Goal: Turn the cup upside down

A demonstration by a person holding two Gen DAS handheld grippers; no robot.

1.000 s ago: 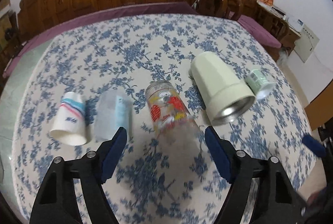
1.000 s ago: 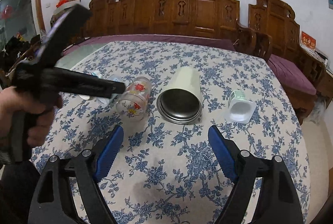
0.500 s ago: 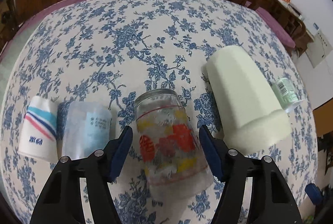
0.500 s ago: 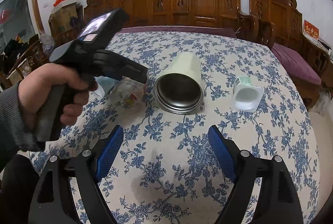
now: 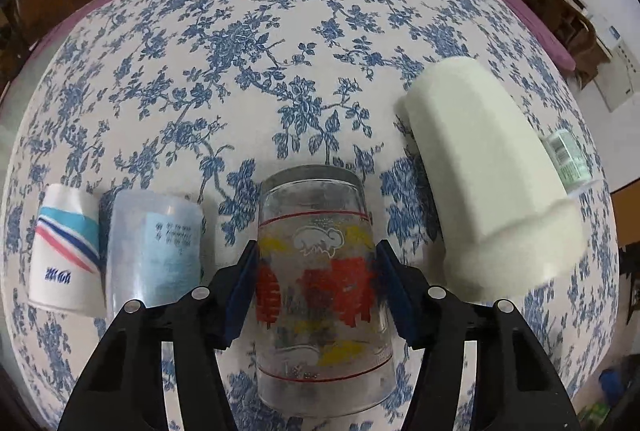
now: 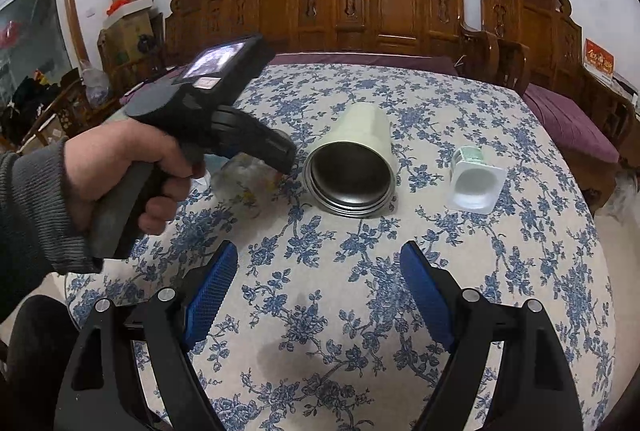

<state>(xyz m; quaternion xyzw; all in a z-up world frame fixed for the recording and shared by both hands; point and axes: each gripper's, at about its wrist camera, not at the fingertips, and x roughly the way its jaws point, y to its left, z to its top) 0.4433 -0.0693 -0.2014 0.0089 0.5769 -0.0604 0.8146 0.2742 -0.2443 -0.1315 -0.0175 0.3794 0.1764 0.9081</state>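
A clear glass cup (image 5: 320, 271) with red and yellow print lies on its side on the floral tablecloth (image 5: 280, 51), mouth toward me. My left gripper (image 5: 316, 287) straddles it, both blue pads pressed against its sides. In the right wrist view the glass (image 6: 244, 187) shows partly behind the left gripper's body (image 6: 224, 119). My right gripper (image 6: 318, 291) is open and empty, hovering over the near part of the table.
Lying on their sides beside the glass: a paper cup (image 5: 64, 251) and a frosted plastic cup (image 5: 154, 247) at left, a big cream tumbler (image 5: 488, 183) (image 6: 352, 167) and a small green yoghurt pot (image 5: 568, 155) (image 6: 476, 179) at right. Wooden chairs (image 6: 384, 3) stand behind the table.
My left gripper has come down and forward over the glass and closed its pads onto its sides. My right gripper has stayed in place, open.
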